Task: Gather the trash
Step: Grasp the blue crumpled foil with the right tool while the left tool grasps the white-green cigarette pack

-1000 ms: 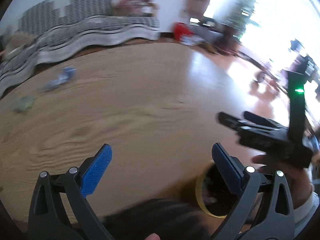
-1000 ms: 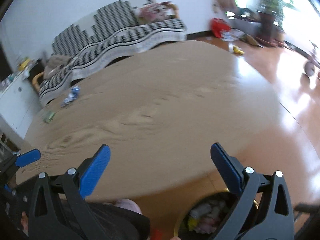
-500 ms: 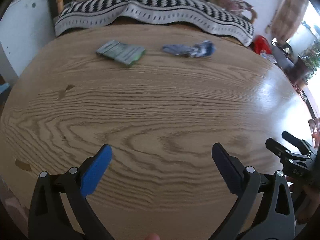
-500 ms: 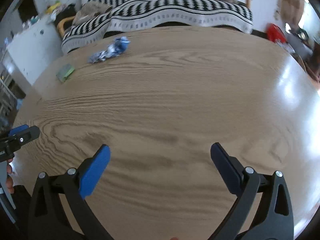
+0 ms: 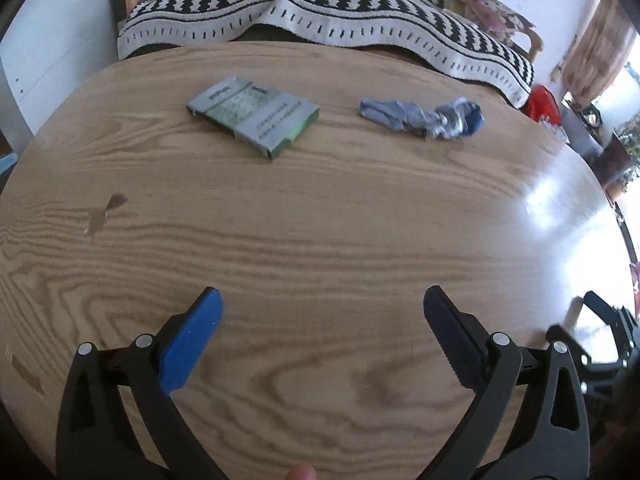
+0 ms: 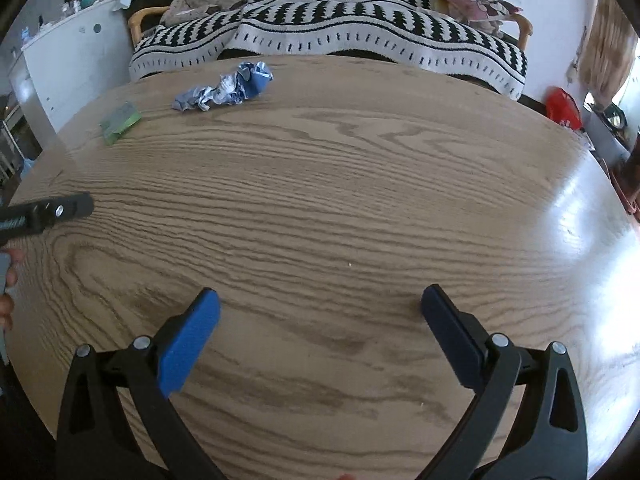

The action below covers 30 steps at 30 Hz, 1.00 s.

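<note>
1. The left claw [image 5: 320, 332] hung with its blue-padded fingers [image 5: 190, 344] spread wide and nothing between them, low in the left wrist view above the round, wood-grain desk [image 5: 320, 220].
2. The right claw [image 6: 320, 332] was likewise wide open and empty, low in the right wrist view.
3. A flat grey-and-green carton [image 5: 253, 115] lay in the upper centre-left of the left wrist view, near the far rim of the desk.
4. A crumpled blue-and-silver wrapper [image 5: 424, 117] lay to the carton's right in that view, apart from it and also near the far rim.
5. In the right wrist view the wrapper [image 6: 224, 89] sat at upper left, just inside the far edge, with the carton [image 6: 120, 122] further left and close to the rim.
6. A broad stretch of bare wood lay between both claws and the two pieces of trash.
7. The right claw's dark tips [image 5: 600, 320] showed at the lower right edge of the left wrist view; the left claw's finger [image 6: 52, 212] entered at mid-left of the right wrist view.
8. A sofa under a black-and-white striped throw [image 6: 328, 28] stood beyond the far edge, and a white cabinet [image 6: 68, 60] at upper left.
</note>
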Tool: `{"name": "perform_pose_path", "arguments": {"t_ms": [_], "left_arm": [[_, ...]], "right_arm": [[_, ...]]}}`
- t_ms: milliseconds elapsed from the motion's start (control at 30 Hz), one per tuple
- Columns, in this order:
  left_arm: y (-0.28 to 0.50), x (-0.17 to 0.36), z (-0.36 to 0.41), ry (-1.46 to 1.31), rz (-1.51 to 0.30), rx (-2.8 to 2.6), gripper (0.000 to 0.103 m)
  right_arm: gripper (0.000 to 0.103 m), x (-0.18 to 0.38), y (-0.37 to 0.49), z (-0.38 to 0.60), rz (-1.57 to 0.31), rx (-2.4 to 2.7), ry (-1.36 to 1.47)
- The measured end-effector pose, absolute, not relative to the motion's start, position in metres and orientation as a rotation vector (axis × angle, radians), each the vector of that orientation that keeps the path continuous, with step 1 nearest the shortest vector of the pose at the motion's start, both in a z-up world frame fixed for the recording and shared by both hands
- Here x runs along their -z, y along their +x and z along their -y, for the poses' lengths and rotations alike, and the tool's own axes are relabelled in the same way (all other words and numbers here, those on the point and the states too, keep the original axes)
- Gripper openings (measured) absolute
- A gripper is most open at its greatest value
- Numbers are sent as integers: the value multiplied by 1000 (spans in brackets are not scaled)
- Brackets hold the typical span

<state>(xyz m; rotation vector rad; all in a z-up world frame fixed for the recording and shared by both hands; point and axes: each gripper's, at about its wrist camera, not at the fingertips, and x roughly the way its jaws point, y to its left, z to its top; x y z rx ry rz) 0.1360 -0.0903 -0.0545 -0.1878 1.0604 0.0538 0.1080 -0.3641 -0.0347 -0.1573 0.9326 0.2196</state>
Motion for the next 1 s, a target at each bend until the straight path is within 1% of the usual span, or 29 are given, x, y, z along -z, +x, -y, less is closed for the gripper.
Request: {"name": "perform_pose_path", "arguments": {"t_ms": [333, 533, 733, 1000], "left_arm": [[168, 54, 82, -214, -1067, -78, 97], [202, 52, 70, -265, -1098, -109, 97], [238, 53, 59, -275, -1111, -138, 97], [271, 57, 49, -213, -1109, -184, 97]], "right_arm": [[98, 33, 140, 350, -951, -247, -171], [97, 16, 165, 348, -897, -243, -96], [97, 0, 203, 319, -865, -303, -208], [97, 5, 255, 283, -878, -404, -322]]}}
